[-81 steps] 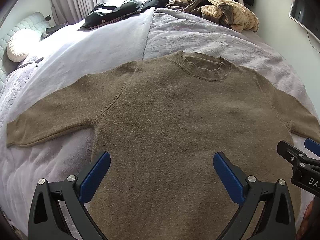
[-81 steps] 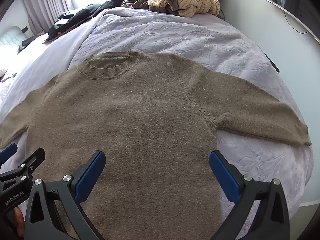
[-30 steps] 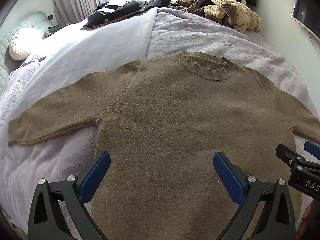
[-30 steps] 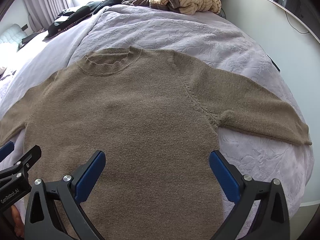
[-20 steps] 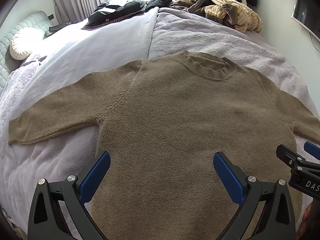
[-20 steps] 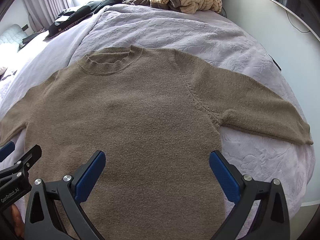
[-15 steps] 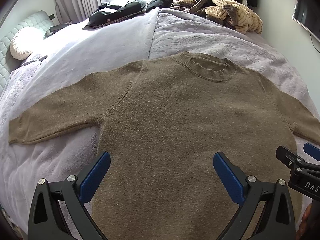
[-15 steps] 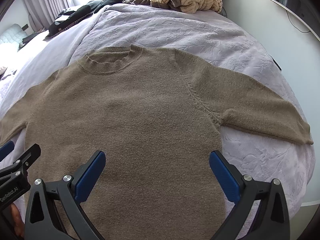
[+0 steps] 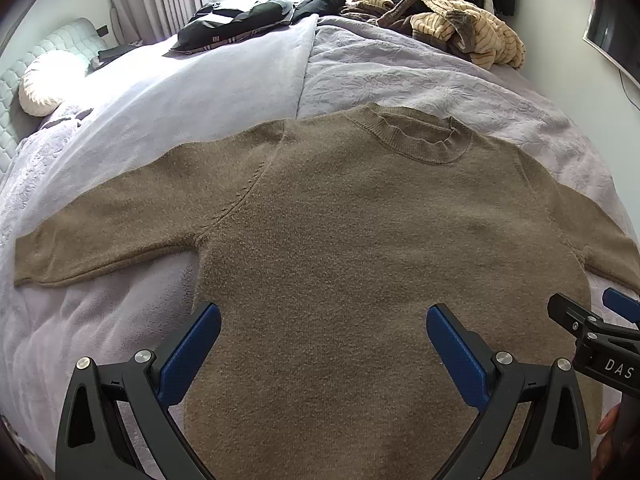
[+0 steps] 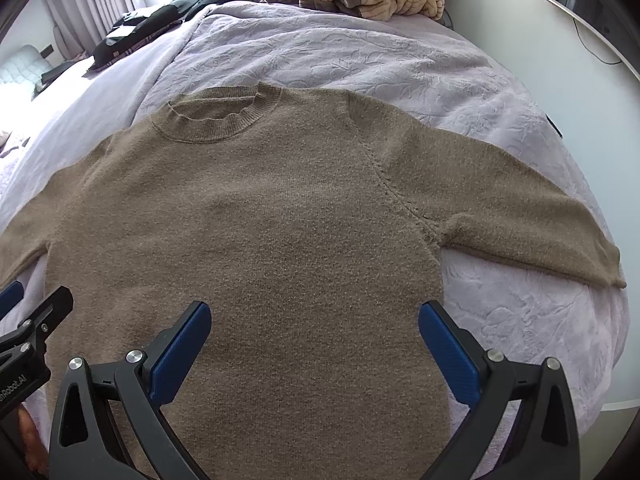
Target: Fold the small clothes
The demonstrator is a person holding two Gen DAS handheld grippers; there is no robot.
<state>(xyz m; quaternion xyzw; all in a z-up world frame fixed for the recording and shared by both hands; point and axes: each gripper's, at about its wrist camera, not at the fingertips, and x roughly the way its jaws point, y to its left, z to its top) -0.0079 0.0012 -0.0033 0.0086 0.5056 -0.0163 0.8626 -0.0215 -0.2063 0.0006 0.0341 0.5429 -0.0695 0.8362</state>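
Observation:
A brown knit sweater [image 9: 360, 240] lies flat on the lilac bedspread [image 9: 200, 92], front up, collar [image 9: 420, 140] away from me and both sleeves spread out. It also shows in the right wrist view [image 10: 260, 232]. My left gripper [image 9: 322, 344] is open and empty above the sweater's lower body. My right gripper [image 10: 314, 340] is open and empty above the lower body too, to the right of the left one. The right gripper's edge shows in the left wrist view [image 9: 592, 332]. The left gripper's edge shows in the right wrist view [image 10: 28, 328].
A heap of striped tan and brown clothes [image 9: 452, 24] lies at the bed's far right. Dark clothes [image 9: 240, 24] lie at the far middle. A white cushion [image 9: 44, 80] sits far left. The bed's right edge [image 10: 612, 320] drops beside a wall.
Both grippers have eased slightly forward over the sweater. The sweater has not moved and both grippers stay open.

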